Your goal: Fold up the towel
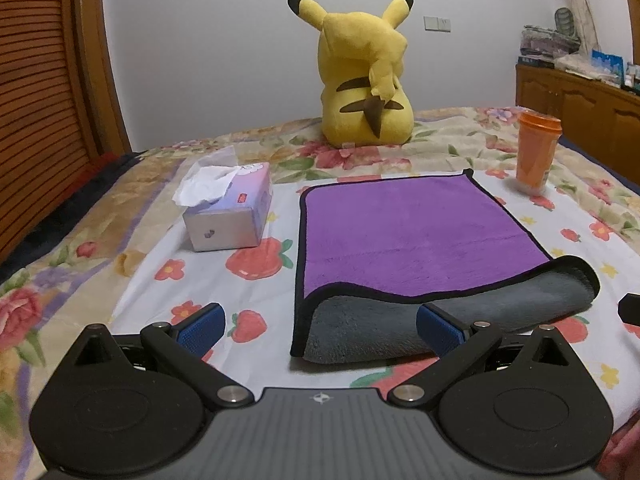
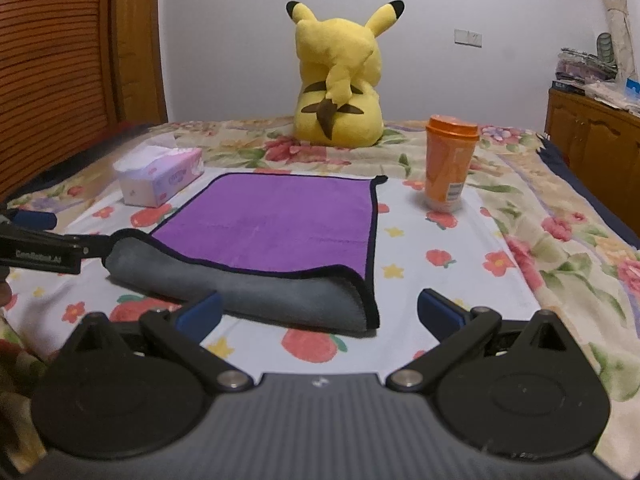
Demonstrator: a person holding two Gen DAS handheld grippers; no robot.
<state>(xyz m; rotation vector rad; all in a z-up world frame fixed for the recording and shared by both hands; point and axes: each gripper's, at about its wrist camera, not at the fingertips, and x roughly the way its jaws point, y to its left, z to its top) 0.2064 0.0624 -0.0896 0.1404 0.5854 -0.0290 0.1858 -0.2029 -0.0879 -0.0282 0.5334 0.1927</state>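
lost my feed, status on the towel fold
Left gripper and right gripper open, holding nothing. Towel flat on the bed, near edge curled, grey underside up. Tissue box and orange cup flank it, apart.

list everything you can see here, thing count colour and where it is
towel: 1, purple top, grey underside, black trim, centre of the bed, near edge curled up
tissue box: 1, lilac and pink, left of the towel
cup: 1, orange with lid, upright, right of the towel's far corner
plush toy: 1, yellow with brown stripes, far side of the bed, back to the cameras
bedsheet: 1, floral on white and cream, under everything
cabinet: 1, brown wood, far right, clutter on top
left gripper: 1, black with blue pads, open, near the towel's left near corner
right gripper: 1, black with blue pads, open, near the right near corner
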